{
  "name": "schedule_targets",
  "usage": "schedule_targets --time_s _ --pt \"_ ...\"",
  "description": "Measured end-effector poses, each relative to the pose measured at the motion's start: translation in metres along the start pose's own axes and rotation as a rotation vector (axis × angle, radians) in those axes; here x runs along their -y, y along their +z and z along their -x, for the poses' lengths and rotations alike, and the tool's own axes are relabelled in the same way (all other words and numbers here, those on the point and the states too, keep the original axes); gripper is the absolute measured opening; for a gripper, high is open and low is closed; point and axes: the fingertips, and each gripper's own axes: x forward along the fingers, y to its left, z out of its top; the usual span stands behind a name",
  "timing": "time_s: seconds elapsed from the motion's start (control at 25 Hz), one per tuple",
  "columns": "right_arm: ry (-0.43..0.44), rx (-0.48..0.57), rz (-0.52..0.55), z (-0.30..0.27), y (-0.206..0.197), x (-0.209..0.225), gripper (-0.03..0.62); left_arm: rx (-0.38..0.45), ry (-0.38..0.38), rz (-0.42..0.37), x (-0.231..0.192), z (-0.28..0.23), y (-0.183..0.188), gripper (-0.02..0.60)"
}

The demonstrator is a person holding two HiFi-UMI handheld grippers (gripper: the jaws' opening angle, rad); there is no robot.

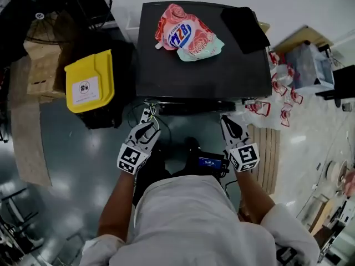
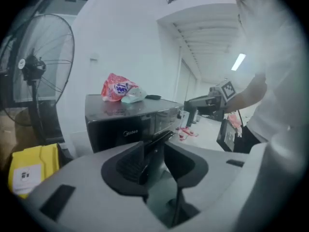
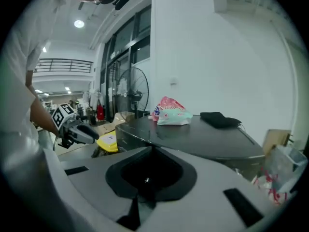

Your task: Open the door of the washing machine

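Note:
The black washing machine [image 1: 205, 65] stands in front of me, seen from above; its door is hidden in every view, and only the upper front panel [image 2: 126, 129] shows. A pink detergent pouch [image 1: 186, 35] and a black cloth [image 1: 244, 26] lie on its lid. My left gripper [image 1: 148, 118] hovers at the machine's front left corner, jaws open with nothing between them [image 2: 155, 154]. My right gripper [image 1: 227, 122] is held by the front right edge, and its jaws meet with nothing in them [image 3: 145, 180].
A yellow-lidded bin [image 1: 89, 82] and cardboard [image 1: 41, 65] stand left of the machine, with a floor fan [image 2: 34, 71] behind. Red-and-white packets [image 1: 283, 101] and a slatted board [image 1: 267, 148] lie on the floor to the right. Cables [image 1: 138, 112] hang at the front left corner.

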Motion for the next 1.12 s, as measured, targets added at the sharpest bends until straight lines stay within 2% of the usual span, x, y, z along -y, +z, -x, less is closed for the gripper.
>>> schedule_targets --time_s 0.2,0.32,0.6,0.76,1.0,1.12 --pt "-0.169 -0.002 -0.086 0.0 -0.029 -0.014 0.041 -0.028 -0.139 -0.034 -0.026 -0.017 -0.027 0.137" --pt "-0.223 -0.011 -0.114 -0.003 -0.053 -0.019 0.041 -0.056 -0.206 -0.063 -0.03 -0.039 -0.052 0.14" --pt "-0.226 -0.053 -0.168 -0.014 -0.117 -0.041 0.041 -0.08 -0.284 -0.103 -0.034 -0.094 -0.098 0.144" --pt "-0.219 -0.125 -0.186 -0.033 -0.159 -0.037 0.041 -0.119 -0.323 -0.147 -0.04 -0.131 -0.131 0.152" --pt "-0.242 -0.053 -0.212 -0.055 -0.189 -0.027 0.041 -0.137 -0.322 -0.204 -0.046 -0.165 -0.164 0.156" --pt "-0.25 -0.064 -0.232 -0.061 -0.205 -0.031 0.041 -0.142 -0.338 -0.229 -0.045 -0.174 -0.174 0.142"
